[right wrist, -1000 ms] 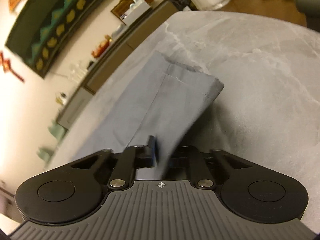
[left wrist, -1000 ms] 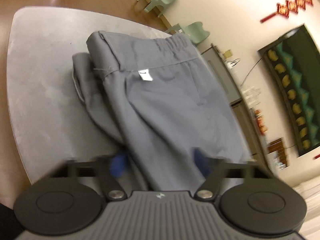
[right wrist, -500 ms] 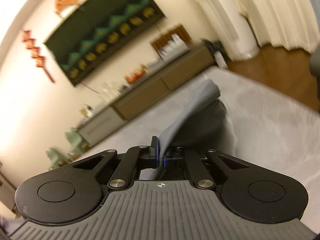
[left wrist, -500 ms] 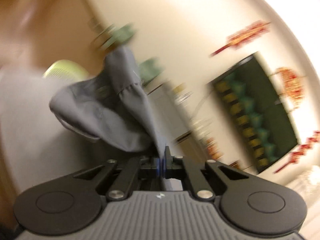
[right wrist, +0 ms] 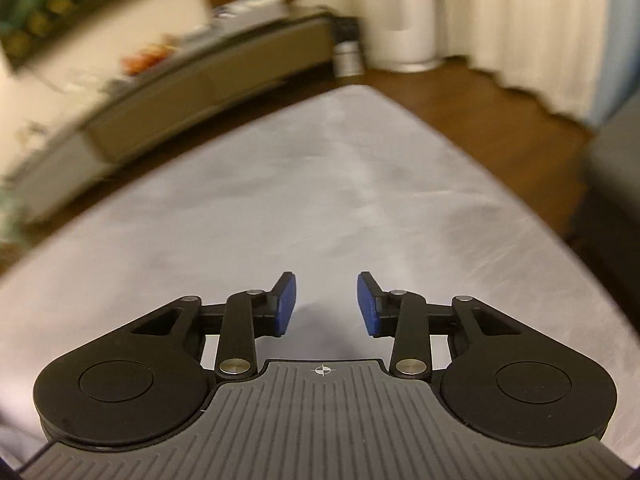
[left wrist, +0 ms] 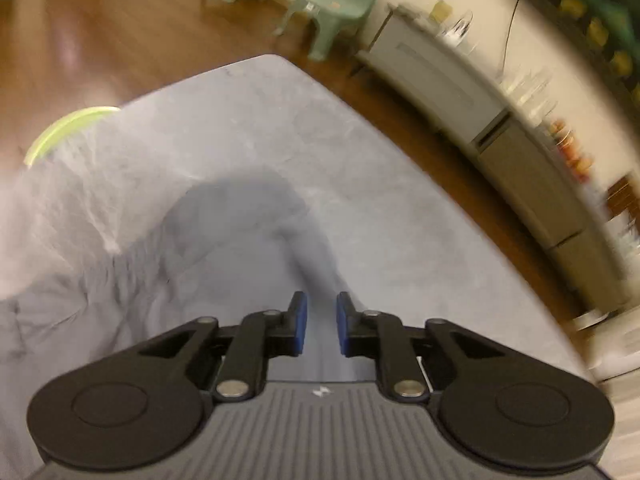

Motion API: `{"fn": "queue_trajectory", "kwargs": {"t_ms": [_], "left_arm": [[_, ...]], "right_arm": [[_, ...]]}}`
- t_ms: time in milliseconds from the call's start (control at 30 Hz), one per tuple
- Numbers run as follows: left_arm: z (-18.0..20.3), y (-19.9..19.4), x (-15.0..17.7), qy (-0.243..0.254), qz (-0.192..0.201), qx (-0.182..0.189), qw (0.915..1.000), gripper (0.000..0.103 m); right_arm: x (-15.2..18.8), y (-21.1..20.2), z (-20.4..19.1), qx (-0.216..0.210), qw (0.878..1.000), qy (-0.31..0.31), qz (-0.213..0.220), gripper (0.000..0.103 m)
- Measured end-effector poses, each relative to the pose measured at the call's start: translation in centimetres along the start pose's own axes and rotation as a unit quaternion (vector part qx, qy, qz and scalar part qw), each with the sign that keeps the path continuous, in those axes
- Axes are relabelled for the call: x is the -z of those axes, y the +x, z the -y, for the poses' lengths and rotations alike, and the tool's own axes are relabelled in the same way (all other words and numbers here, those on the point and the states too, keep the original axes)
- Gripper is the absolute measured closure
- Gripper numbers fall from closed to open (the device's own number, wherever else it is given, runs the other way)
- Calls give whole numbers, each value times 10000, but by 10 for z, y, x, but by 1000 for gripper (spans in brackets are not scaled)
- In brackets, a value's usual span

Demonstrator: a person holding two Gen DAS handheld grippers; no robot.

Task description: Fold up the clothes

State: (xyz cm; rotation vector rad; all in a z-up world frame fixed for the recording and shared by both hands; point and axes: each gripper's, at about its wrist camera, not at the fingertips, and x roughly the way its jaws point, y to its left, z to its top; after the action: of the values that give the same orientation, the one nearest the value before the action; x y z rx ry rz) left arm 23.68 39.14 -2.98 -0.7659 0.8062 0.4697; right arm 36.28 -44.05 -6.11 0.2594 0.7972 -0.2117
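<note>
The grey trousers (left wrist: 92, 292) lie crumpled on the grey marbled table (left wrist: 248, 120) at the lower left of the left wrist view. A blurred strip of their cloth (left wrist: 316, 276) runs up between the blue pads (left wrist: 301, 320) of my left gripper (left wrist: 322, 322). Its jaws are opening and a narrow gap shows; the pads no longer pinch the cloth. In the right wrist view my right gripper (right wrist: 326, 304) is opening wide over the bare table (right wrist: 320, 184) with nothing between its fingers. No trousers show there.
A lime-green round thing (left wrist: 68, 128) shows past the table's left edge. Two mint chairs (left wrist: 340, 8) and a long sideboard (left wrist: 460, 92) stand on the wooden floor beyond. A white appliance (right wrist: 408, 20), curtains and a dark seat (right wrist: 612, 184) lie past the table's right side.
Half a second ago both grippers were shut on the lifted trousers. Both have since swung across the table and parted their jaws; the right has let go of the cloth.
</note>
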Motion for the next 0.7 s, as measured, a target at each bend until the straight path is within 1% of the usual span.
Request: {"fn": "queue_trajectory", "kwargs": {"t_ms": [67, 100, 133, 167, 200, 233, 267, 300, 333, 367, 400, 433, 467, 533, 567, 600, 633, 700], "left_arm": [[-20, -24, 4, 106, 214, 299, 9993, 85], [-31, -39, 11, 242, 323, 405, 9984, 82], [-44, -54, 20, 411, 430, 502, 9970, 81], [-51, -61, 26, 569, 395, 598, 9958, 81], [-55, -57, 30, 710, 222, 618, 9953, 81], [-58, -51, 32, 844, 14, 601, 9946, 81], [-63, -44, 36, 945, -122, 471, 9943, 81], [-70, -38, 41, 978, -167, 282, 9947, 81], [-80, -32, 42, 905, -165, 83, 9957, 81], [-91, -25, 43, 761, -159, -179, 9968, 81], [-101, -20, 44, 622, -134, -407, 9971, 81], [-111, -15, 45, 493, -100, -603, 9969, 86], [-118, -15, 44, 437, -72, -705, 9965, 87], [-130, -23, 44, 318, -106, -638, 9974, 86], [-133, -27, 46, 271, -129, -562, 9980, 83], [-136, -31, 49, 244, -137, -467, 9985, 82], [-137, -33, 50, 245, -135, -404, 9988, 82], [-136, -34, 52, 274, -126, -310, 9991, 80]], "right_arm": [[15, -23, 3, -281, 9990, -31, 335, 63], [24, -34, 5, -438, 9978, -67, 484, 63], [40, -50, 4, -730, 9957, -270, 494, 63], [56, -67, 3, -1020, 9924, -473, 504, 62], [72, -82, 3, -1288, 9880, -689, 505, 59], [92, -91, 3, -1382, 9843, -1012, 437, 56], [111, -99, 4, -1452, 9798, -1320, 374, 56], [125, -99, 7, -1334, 9788, -1519, 338, 56], [139, -96, 15, -1106, 9797, -1651, 244, 56], [147, -88, 25, -952, 9824, -1600, 126, 57], [151, -74, 39, -761, 9872, -1404, -20, 68], [147, -72, 57, -532, 9930, -1053, 13, 70], [144, -70, 74, -318, 9969, -716, 60, 60], [137, -90, 100, -129, 9988, -263, 389, 59], [134, -100, 112, -51, 9986, -63, 529, 53], [136, -105, 117, -103, 9988, -74, 476, 44], [139, -110, 122, -151, 9990, -91, 417, 41], [147, -112, 126, -165, 9994, -145, 264, 38]]}}
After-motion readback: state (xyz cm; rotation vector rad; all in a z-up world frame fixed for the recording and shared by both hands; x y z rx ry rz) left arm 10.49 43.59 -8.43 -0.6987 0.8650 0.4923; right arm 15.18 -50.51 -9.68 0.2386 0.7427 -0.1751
